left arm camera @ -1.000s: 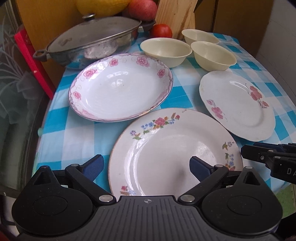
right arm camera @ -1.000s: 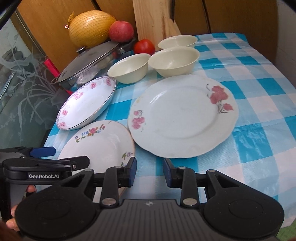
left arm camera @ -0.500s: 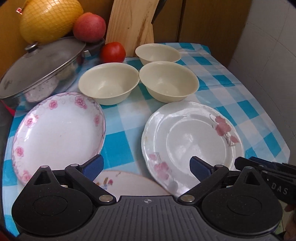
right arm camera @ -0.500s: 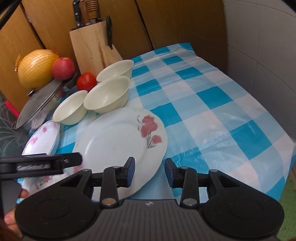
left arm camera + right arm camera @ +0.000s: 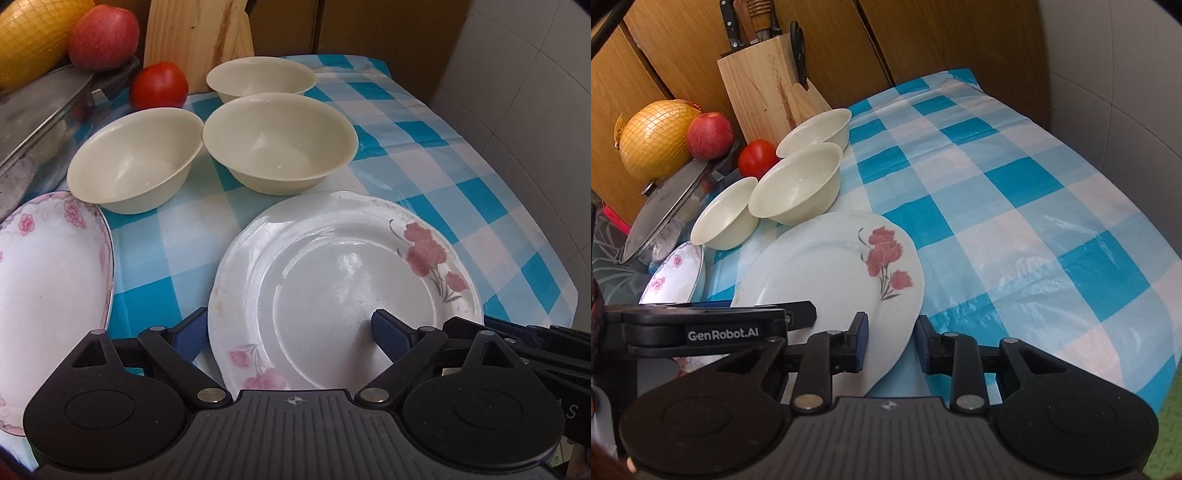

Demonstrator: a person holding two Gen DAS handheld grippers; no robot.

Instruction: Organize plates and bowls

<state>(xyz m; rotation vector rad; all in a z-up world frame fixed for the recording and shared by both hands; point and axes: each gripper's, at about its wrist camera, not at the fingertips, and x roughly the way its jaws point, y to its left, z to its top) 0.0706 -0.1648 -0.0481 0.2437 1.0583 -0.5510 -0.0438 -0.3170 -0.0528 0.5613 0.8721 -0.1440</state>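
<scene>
At the worktop's (image 5: 1015,206) near edge, the right gripper (image 5: 889,341) has its fingers parted, straddling the near rim of the red-flowered plate (image 5: 827,273) without clamping it. The left gripper (image 5: 286,334) also has its fingers spread wide over the same plate (image 5: 343,280). A pink-rimmed plate (image 5: 48,273) lies at the left edge. Farther back sit three cream bowls (image 5: 279,142), then a tomato (image 5: 159,85) and a knife block (image 5: 764,85) along the far edge.

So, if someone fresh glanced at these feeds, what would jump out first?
The white plate with red flowers in the foreground, with the open right tongs straddling its near rim and the open left tongs around its near-left part. Behind it are three cream bowls, with a red tomato by the knife block.
</scene>
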